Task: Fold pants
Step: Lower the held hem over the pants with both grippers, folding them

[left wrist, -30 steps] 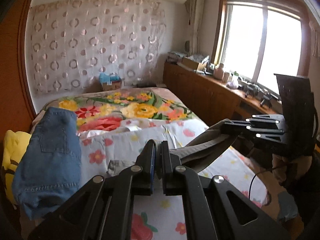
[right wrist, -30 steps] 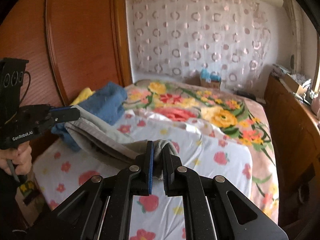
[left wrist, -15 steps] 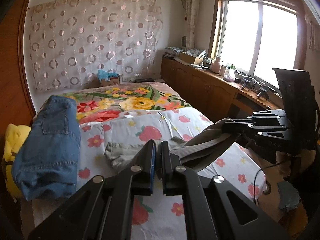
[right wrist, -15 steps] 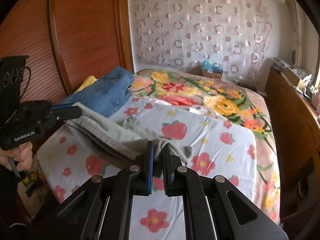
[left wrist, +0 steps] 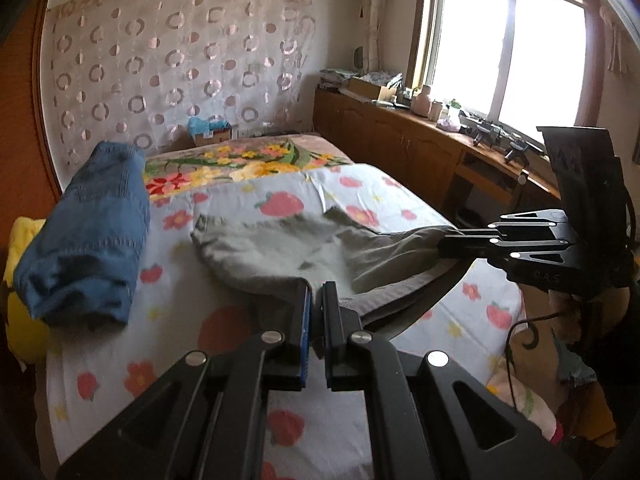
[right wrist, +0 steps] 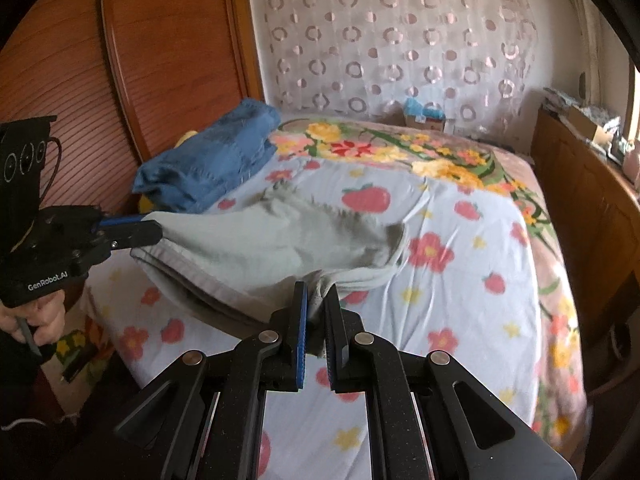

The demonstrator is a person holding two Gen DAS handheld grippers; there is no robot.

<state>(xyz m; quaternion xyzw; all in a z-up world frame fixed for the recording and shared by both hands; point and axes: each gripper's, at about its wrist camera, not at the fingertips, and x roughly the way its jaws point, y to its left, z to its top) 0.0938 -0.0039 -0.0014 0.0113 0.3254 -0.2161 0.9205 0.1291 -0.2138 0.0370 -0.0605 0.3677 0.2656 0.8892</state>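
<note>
Grey-green pants hang stretched between my two grippers over the flowered bed sheet, with their far end lying on the bed. My left gripper is shut on one corner of the pants. My right gripper is shut on the other corner; it also shows in the left wrist view. The pants show blurred in the right wrist view, and the left gripper appears there at the left.
Folded blue jeans lie at the bed's left side over a yellow item. A wooden headboard wall stands at the left. A wooden cabinet runs under the window. A cardboard box sits at the bed's far end.
Both grippers have moved forward and down with the pants. The pants have spread out further and their far end now lies flatter on the sheet.
</note>
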